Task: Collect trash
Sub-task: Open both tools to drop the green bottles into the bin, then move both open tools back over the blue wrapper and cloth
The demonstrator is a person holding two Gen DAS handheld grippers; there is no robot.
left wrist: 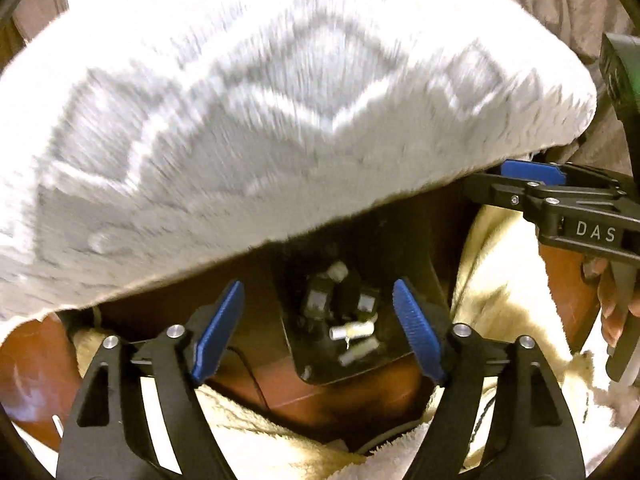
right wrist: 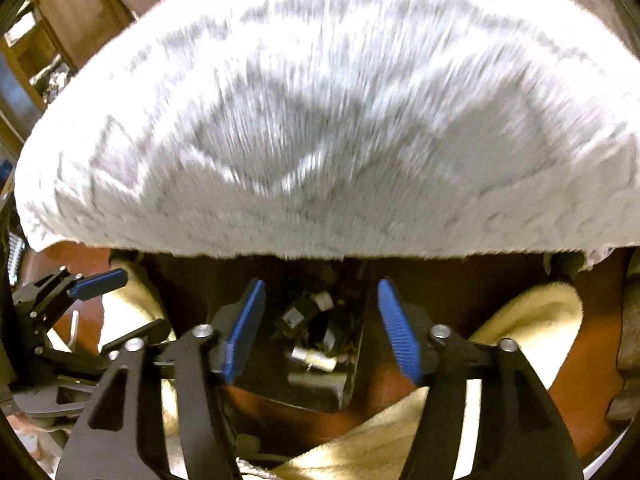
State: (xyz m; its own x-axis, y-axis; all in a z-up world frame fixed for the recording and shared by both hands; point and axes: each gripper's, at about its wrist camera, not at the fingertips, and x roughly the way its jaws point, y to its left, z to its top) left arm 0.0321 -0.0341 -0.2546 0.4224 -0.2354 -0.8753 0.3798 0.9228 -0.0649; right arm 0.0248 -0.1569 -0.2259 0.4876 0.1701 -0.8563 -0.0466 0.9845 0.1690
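Note:
A dark open bin [left wrist: 316, 372] [right wrist: 312, 396] sits low on the red-brown floor. It holds small trash: pale cylinders [left wrist: 352, 332] [right wrist: 312, 358] and dark little blocks [left wrist: 320, 300]. My left gripper [left wrist: 318, 292] hovers above it, open, nothing between its blue pads. My right gripper [right wrist: 320, 288] hangs over the same bin, also open and empty. One right pad [left wrist: 532, 172] shows at the right, close under the edge of a blurred, fluffy white-grey cushion [left wrist: 260, 120] [right wrist: 340, 120]. That cushion overhangs the bin's far side. One left pad [right wrist: 100, 282] shows at the left.
Cream fleece cloth [left wrist: 508, 264] [right wrist: 532, 320] lies on both sides of the bin and in front of it. A thin dark cable [left wrist: 256, 372] runs by the bin. A hand [left wrist: 616, 300] holds the right tool. Wooden furniture [right wrist: 80, 12] stands at the far left.

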